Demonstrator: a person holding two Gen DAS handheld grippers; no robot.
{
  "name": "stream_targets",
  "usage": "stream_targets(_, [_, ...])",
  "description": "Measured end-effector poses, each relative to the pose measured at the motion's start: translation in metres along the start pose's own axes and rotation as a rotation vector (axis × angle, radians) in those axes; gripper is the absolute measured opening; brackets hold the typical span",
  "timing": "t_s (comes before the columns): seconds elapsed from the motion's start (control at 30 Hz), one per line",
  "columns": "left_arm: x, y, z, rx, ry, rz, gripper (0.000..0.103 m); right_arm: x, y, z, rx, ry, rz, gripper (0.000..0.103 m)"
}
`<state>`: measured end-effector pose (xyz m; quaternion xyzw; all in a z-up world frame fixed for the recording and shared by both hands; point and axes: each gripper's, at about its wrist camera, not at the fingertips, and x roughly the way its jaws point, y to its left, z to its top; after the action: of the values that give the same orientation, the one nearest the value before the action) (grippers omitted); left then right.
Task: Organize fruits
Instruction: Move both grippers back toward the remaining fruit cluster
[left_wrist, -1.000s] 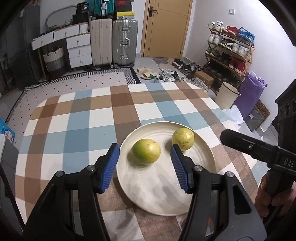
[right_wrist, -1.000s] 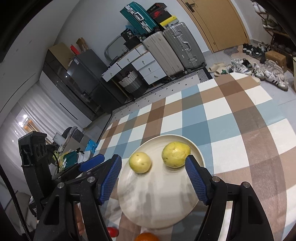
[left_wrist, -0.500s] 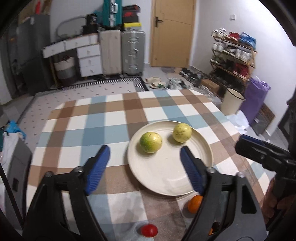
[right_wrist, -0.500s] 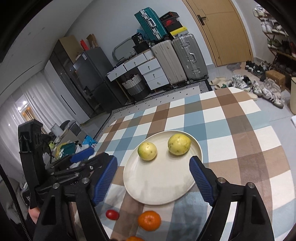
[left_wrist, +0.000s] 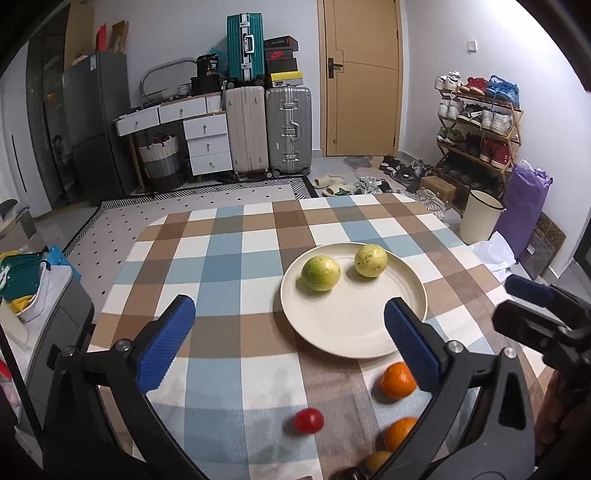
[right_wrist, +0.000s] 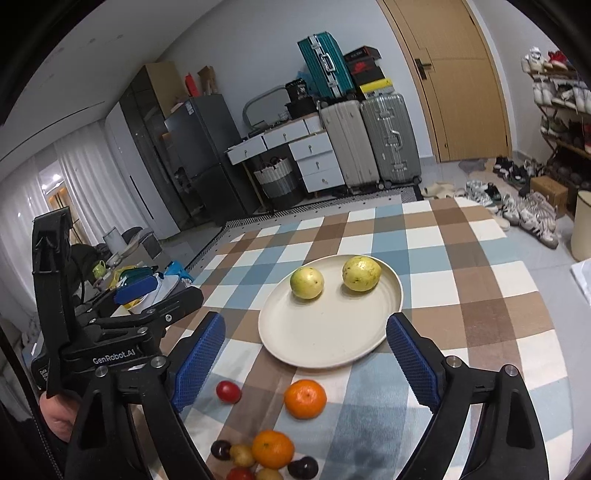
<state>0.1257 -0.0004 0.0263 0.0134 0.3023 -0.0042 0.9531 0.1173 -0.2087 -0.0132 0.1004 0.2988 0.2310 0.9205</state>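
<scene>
Checked cloth in blue, brown and cream is covering the table (left_wrist: 236, 266), with suitcases, a yellow door and a shoe rack filling the room behind it. A cream plate (left_wrist: 354, 332) is sitting toward 2 o'clock of the table's middle in the left wrist view, and it is holding two yellow-green fruits: the greener one (left_wrist: 320, 273) at about 10 o'clock on the plate, the yellower one (left_wrist: 371, 261) at about 12 o'clock, close together but not touching.

By the look of things, the job is only partly done. Two pieces are plated, while a loose group is still lying on the cloth at 6 o'clock of the plate: a near orange (right_wrist: 305, 398), a second orange (right_wrist: 272, 449) below it, a red tomato (right_wrist: 228, 391) at 9 o'clock of the first, and a cluster of small dark and yellow fruits (right_wrist: 240, 455) at the frame's bottom edge. None is touching the plate.

Both tongs are empty. The left tongs (left_wrist: 288, 339) are opening wide, with bare cloth and the plate's edge showing between the blue pads. The right tongs (right_wrist: 306, 354) are opening too, framing the plate's near rim without gripping anything.
</scene>
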Motion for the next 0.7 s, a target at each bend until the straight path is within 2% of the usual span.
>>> stream_targets(0.03, [-0.002,0.000,-0.002,-0.002,0.000,0.001,0.102,-0.003,0.001,-0.002,-0.004,-0.008,-0.002,0.099])
stream_targets(0.37, [-0.030,0.007,-0.043,-0.040,0.017,-0.011,0.102,-0.034,0.019,-0.028,-0.050,-0.044,-0.024,0.099])
stream_targets(0.7, [-0.044,0.015,-0.085,-0.074,0.050,-0.016,0.102,-0.042,0.033,-0.066,-0.095,-0.002,-0.054,0.099])
